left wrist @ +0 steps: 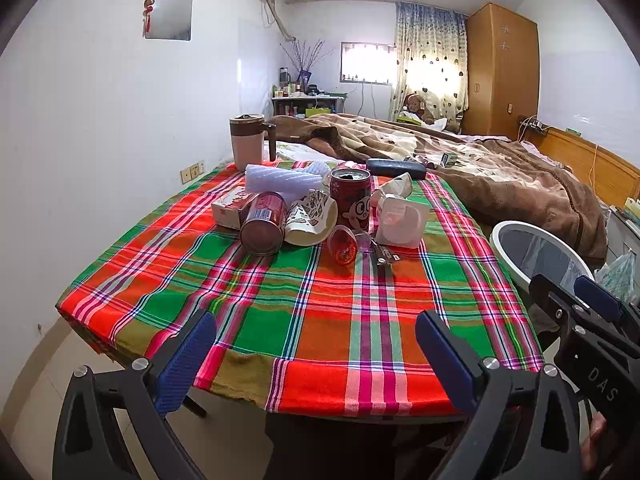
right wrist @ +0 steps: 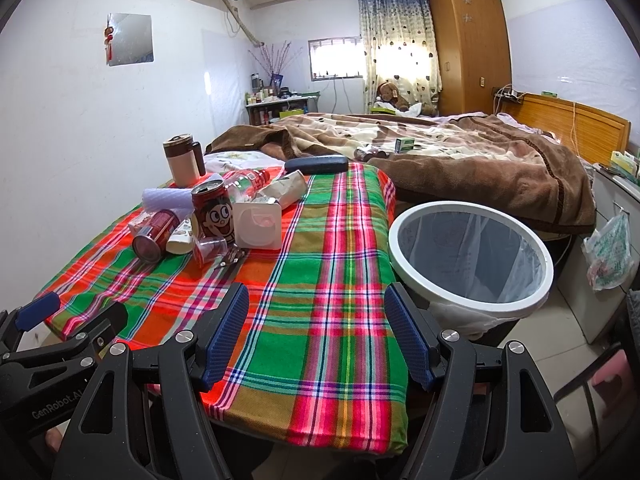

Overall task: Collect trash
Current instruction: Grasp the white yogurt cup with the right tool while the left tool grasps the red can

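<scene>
Trash, including an upright red cartoon-faced drink can [left wrist: 351, 197] and a toppled red tin can [left wrist: 264, 224], lay clustered on the plaid tablecloth [left wrist: 304, 320], so the wide-open, empty left gripper [left wrist: 316, 352] and right gripper [right wrist: 316, 336] should approach pieces singly, nearest the white-rimmed lined bin [right wrist: 472, 256] first.

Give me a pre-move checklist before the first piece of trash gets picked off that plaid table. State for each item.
1. Left claw open and holding nothing: ok.
2. Right claw open and holding nothing: ok.
3. Trash bin within view, liner in, mouth unobstructed: ok.
4. Upright red can top is open; whether liquid remains inside: cannot tell.
5. Lying red can free to grip: not ok, it leans against the crushed paper cup.
6. Brown-lidded mug stands apart from the trash pile: ok.
</scene>
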`<state>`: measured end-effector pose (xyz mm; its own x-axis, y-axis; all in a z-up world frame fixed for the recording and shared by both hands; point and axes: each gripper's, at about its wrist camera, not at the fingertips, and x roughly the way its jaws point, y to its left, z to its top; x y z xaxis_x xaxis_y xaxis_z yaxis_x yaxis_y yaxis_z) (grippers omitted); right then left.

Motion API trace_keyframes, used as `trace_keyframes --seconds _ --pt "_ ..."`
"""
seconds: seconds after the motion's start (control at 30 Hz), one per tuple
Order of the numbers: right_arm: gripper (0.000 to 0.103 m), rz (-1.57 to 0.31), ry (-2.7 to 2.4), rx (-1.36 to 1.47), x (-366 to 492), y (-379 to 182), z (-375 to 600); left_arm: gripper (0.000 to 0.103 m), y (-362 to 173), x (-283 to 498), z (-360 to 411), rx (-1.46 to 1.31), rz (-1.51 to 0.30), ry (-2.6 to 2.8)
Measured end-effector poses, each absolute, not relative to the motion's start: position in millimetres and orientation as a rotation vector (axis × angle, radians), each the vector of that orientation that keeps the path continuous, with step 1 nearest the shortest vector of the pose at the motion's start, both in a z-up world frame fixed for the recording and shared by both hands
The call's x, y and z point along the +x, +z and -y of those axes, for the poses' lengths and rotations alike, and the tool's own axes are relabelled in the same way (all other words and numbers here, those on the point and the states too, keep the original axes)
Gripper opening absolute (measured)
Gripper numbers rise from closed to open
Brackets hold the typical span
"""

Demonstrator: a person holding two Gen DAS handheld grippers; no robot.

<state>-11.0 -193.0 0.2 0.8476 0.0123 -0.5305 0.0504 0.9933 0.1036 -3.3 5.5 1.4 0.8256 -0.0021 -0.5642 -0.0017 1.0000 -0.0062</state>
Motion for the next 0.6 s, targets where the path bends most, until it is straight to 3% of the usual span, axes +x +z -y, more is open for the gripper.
trace_keyframes --seconds 0.6 --pt "0.072 -0.597 -0.005 0.118 44 -7 190 0.101 -15 49 -48 -0.087 -0.687 -0.022"
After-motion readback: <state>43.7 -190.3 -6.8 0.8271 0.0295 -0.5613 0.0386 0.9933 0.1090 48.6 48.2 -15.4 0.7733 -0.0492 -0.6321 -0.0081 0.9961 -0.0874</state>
